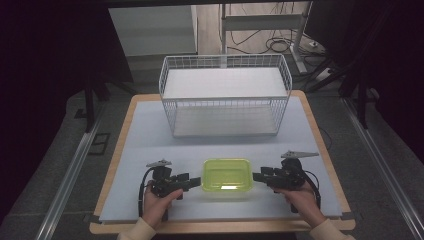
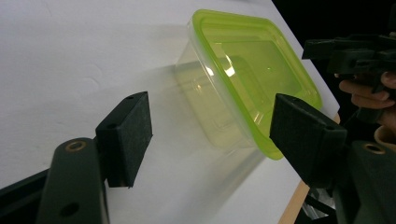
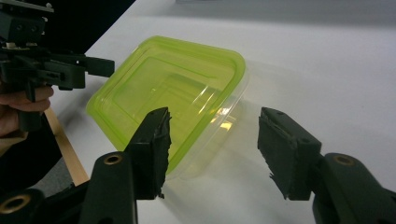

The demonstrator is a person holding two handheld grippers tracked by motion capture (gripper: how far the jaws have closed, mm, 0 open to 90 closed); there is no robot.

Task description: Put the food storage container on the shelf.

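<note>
A clear plastic container with a lime-green lid (image 1: pixel 226 177) sits on the white table mat near the front edge. My left gripper (image 1: pixel 196 182) is level just to its left, jaws open and pointing at the container's left side. My right gripper (image 1: pixel 257 176) faces it from the right, also open. In the left gripper view the container (image 2: pixel 243 79) lies just ahead of my open left gripper (image 2: pixel 212 137), with nothing pressed between the pads. In the right gripper view my right gripper (image 3: pixel 219 151) stands open around the container's (image 3: pixel 168 93) near corner, without touching it.
A white wire basket (image 1: pixel 225 100) stands at the back of the table, its open top facing up. The white mat (image 1: pixel 145 135) covers the wooden tabletop. Beyond the table are metal rails, dark floor and desk legs with cables.
</note>
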